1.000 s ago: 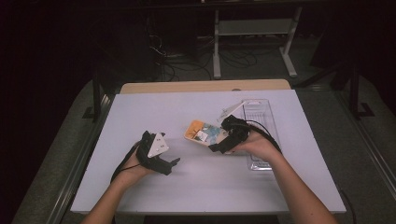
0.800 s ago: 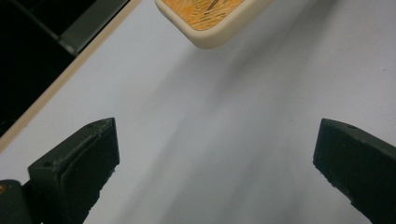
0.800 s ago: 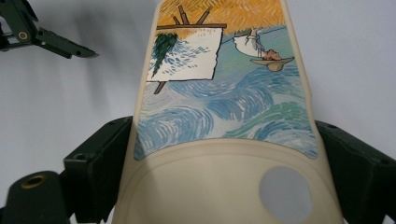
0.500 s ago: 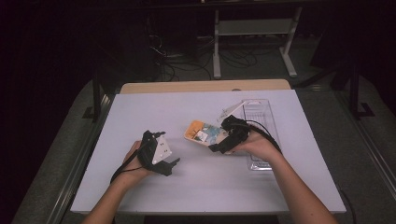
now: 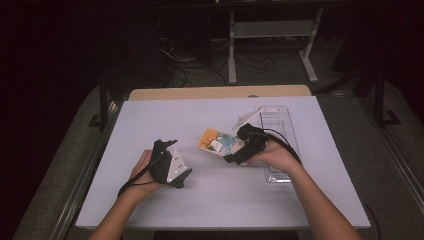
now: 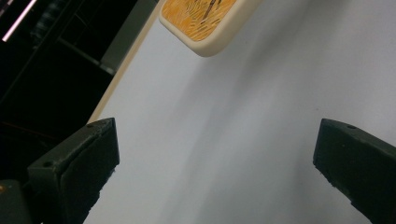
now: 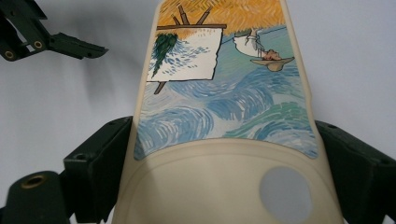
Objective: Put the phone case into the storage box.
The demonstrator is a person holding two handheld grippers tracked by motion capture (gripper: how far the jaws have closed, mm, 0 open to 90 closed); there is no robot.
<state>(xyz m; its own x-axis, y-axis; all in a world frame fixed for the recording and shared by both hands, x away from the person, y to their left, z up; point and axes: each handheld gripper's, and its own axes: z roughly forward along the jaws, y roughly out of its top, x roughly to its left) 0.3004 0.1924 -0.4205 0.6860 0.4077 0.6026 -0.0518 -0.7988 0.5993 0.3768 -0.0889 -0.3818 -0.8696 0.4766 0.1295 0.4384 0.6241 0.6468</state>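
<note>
Barely shifted, right gripper (image 5: pixel 235 156) stays clamped on the phone case (image 7: pixel 224 121), lifted; left gripper (image 5: pixel 181 176), jaws apart, waits. Placement remains.

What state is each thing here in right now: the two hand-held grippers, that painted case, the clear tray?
Left hand-held gripper: open, holding nothing, above the table.
Right hand-held gripper: shut on the phone case's sides.
Phone case: gripped, painted side up.
Clear tray: lying on the table.
</note>
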